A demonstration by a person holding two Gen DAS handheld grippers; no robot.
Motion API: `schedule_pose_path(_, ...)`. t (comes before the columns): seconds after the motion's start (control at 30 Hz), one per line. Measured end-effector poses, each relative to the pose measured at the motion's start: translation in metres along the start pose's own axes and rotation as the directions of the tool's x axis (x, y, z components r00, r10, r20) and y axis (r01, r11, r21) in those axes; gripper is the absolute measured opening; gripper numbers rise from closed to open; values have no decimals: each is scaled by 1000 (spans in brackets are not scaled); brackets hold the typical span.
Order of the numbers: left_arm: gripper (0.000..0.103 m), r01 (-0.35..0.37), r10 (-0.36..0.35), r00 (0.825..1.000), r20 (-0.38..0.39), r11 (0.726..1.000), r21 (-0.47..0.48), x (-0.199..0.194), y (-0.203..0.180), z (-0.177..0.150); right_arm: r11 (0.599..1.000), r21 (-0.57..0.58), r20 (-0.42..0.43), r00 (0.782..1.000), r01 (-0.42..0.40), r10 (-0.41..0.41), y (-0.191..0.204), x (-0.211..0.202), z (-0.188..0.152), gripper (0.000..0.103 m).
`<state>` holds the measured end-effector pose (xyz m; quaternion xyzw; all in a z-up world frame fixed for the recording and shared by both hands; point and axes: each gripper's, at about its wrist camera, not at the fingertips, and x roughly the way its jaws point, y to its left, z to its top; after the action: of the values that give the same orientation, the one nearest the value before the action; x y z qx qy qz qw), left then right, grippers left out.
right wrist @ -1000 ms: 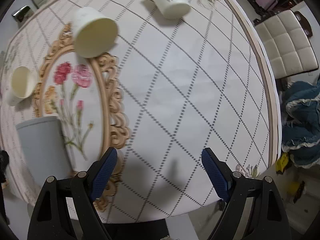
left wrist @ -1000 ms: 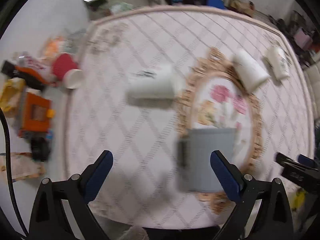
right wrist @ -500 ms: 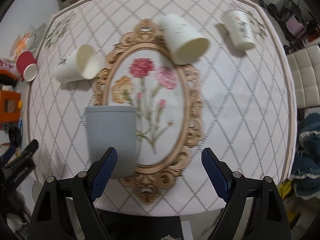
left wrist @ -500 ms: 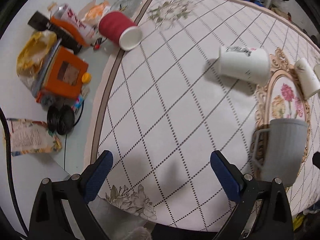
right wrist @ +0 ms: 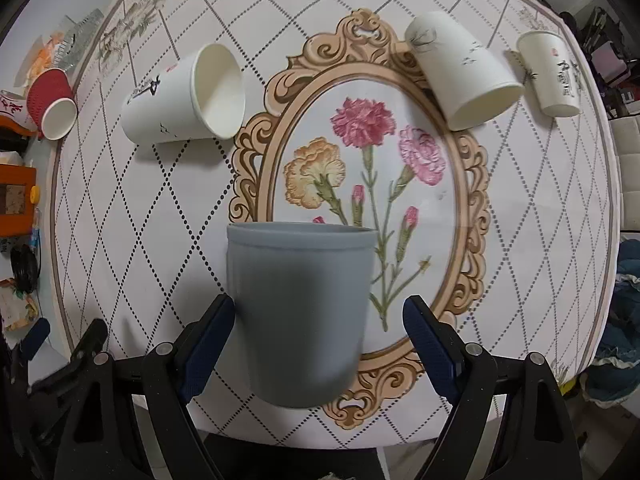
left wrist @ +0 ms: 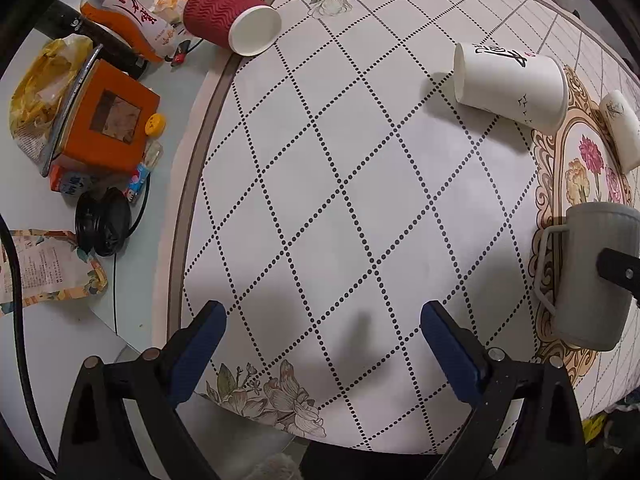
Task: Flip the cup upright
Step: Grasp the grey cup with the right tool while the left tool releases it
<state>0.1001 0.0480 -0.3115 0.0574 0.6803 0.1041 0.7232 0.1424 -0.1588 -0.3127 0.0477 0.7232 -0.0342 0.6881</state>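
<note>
Looking along the left gripper [left wrist: 323, 334], its two blue-padded fingers are spread wide with nothing between them, over a bare patch of the round table [left wrist: 360, 184] with its diamond-patterned cloth. A white paper cup [left wrist: 512, 82] lies on its side ahead, and a red paper cup [left wrist: 230, 14] lies tipped at the cloth's far left edge, beside an orange box [left wrist: 106, 120] and black headphones [left wrist: 102, 222]. At the far right stands the grey mug [left wrist: 592, 280], handle toward this camera, with a black part of the other gripper crossing in front of it.

From the right gripper [right wrist: 314, 332], the fingers are likewise wide apart. The grey mug [right wrist: 300, 312] sits between them on the near edge of the cloth's flower picture, its left side against or just beside the left pad, the right pad well clear. Whether its closed end or its mouth faces up I cannot tell. Three white paper cups lie on their sides beyond it.
</note>
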Motion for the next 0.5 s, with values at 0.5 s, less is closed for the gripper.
schedule_pose_path(0.5,99,44,-44,999,-30,999,-8,8,4,1,997,39,8,998,-60,60,4,7,-4,78)
